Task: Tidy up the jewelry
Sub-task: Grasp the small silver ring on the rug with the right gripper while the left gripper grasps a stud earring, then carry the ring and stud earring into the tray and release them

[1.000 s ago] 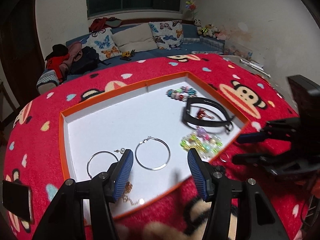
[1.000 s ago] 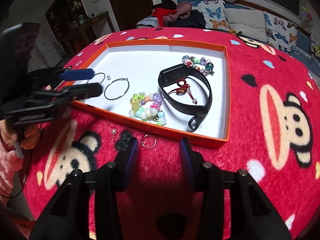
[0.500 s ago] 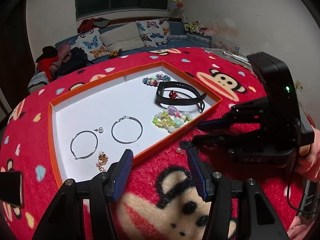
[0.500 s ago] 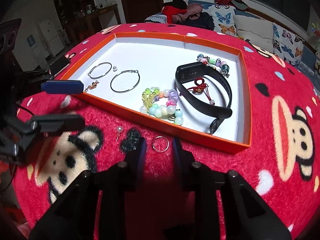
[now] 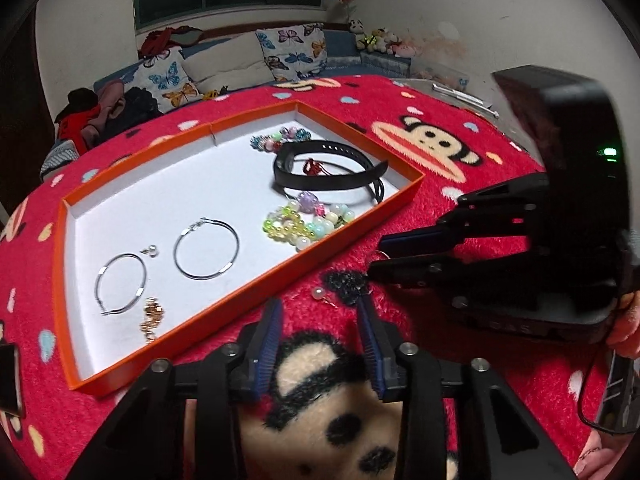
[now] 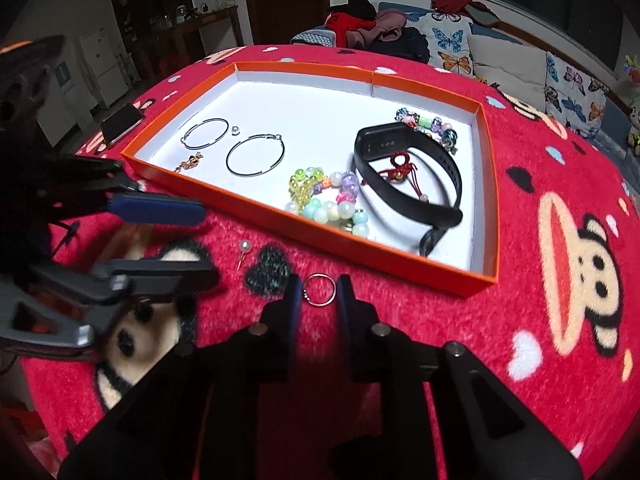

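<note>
An orange tray (image 5: 352, 236) (image 6: 304, 236) with a white floor holds two hoop earrings (image 5: 206, 249) (image 6: 256, 155), a gold charm (image 5: 152, 316), bead bracelets (image 6: 324, 196) and a black band (image 5: 328, 172) (image 6: 412, 184). On the red cloth in front of it lie a small silver ring (image 6: 319, 289) and a pearl pin (image 5: 319, 292) (image 6: 244, 246). My right gripper (image 6: 318, 294) is low, its fingers straddling the ring, narrowly open. My left gripper (image 5: 320, 320) is open just short of the pearl pin.
A red monkey-print cloth (image 6: 520, 280) covers the round table. A phone (image 6: 120, 122) lies left of the tray. A sofa with butterfly cushions (image 5: 296, 52) stands beyond the table. The right gripper's body (image 5: 520, 240) sits close to the left one.
Both grippers have pulled back from the tray to the cloth in front of it. The right fingers have narrowed and come down around the ring. The left gripper has closed in on the pearl pin.
</note>
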